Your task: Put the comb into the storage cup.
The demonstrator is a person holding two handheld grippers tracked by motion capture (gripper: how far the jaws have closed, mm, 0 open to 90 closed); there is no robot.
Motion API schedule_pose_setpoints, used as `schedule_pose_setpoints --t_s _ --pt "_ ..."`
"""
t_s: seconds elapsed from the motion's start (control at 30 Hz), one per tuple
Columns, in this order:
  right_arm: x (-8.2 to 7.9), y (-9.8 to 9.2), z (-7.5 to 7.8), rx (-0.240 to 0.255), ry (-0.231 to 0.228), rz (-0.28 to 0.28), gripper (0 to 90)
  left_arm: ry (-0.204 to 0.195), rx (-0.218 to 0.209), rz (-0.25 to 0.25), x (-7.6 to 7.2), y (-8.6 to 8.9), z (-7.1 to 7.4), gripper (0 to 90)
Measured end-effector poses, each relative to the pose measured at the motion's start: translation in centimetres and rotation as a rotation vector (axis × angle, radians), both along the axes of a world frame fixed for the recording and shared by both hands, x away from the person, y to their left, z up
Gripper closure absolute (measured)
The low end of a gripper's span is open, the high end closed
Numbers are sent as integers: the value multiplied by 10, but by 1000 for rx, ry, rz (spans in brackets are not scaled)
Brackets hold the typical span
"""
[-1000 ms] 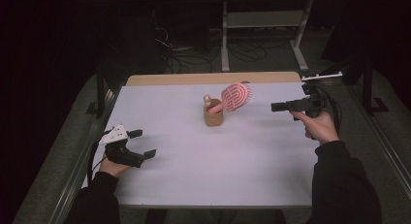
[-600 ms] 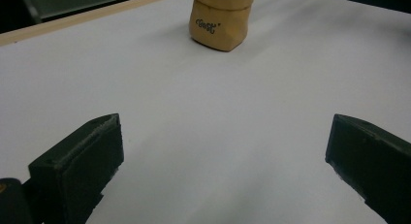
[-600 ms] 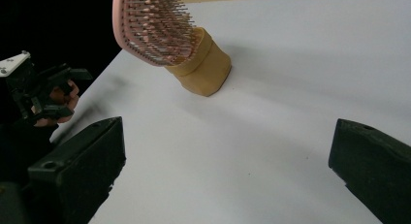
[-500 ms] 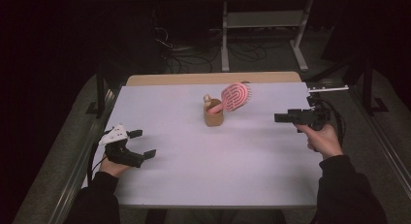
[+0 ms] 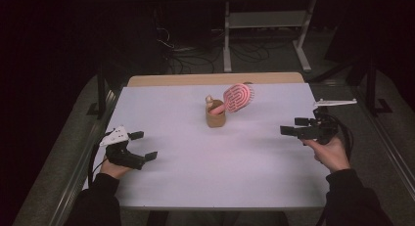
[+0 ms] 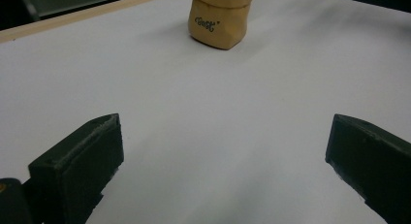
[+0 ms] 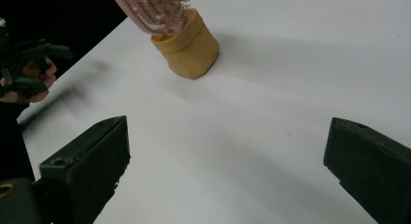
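A white surface (image 5: pixel 195 167) sits on a wooden top (its far edge shows bare). Behind stands a metal rack (image 5: pixel 264 20) among floor cables (image 5: pixel 181 57).

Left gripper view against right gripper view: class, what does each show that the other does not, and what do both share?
Left gripper view alone: the dark lettering on the tan pot. Right gripper view alone: the pink hairbrush standing in that pot, plus the far hand with the left tool. Both: the pot on the white table, framed by wide-open black jaws.
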State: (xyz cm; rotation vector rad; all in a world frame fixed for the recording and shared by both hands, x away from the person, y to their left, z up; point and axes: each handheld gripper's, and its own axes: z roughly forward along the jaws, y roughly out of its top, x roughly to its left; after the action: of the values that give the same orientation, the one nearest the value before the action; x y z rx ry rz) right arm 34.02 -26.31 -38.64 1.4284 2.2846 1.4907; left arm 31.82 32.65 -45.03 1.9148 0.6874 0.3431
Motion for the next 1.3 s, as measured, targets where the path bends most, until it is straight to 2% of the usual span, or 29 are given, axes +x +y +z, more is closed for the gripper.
schedule_pose_setpoints --t_s 0.23,0.4,0.43,0.5,0.7,0.97,1.0,1.3 --pt "-12 -1 -12 -25 -10 4 14 0 0 1 0 0 0 0" --pt "-17 -3 -16 -26 -25 -8 11 2 3 1 0 0 0 0" --pt "-21 -4 -18 -51 -47 -18 10 3 2 0 -1 0 0 0" --pt "-25 -4 -19 -66 -65 -20 10 2 -7 4 -2 1 0 0" --pt "-33 -5 -28 -101 -72 -23 5 5 -15 9 -3 2 0 0" --pt "-41 -8 -38 -123 -80 -43 0 11 -23 15 -6 3 -1 0" --pt "-44 -9 -41 -140 -93 -51 0 12 -25 16 -6 3 -1 0" --pt "-57 -12 -51 -159 -131 -86 0 8 -47 24 -12 7 -1 0"
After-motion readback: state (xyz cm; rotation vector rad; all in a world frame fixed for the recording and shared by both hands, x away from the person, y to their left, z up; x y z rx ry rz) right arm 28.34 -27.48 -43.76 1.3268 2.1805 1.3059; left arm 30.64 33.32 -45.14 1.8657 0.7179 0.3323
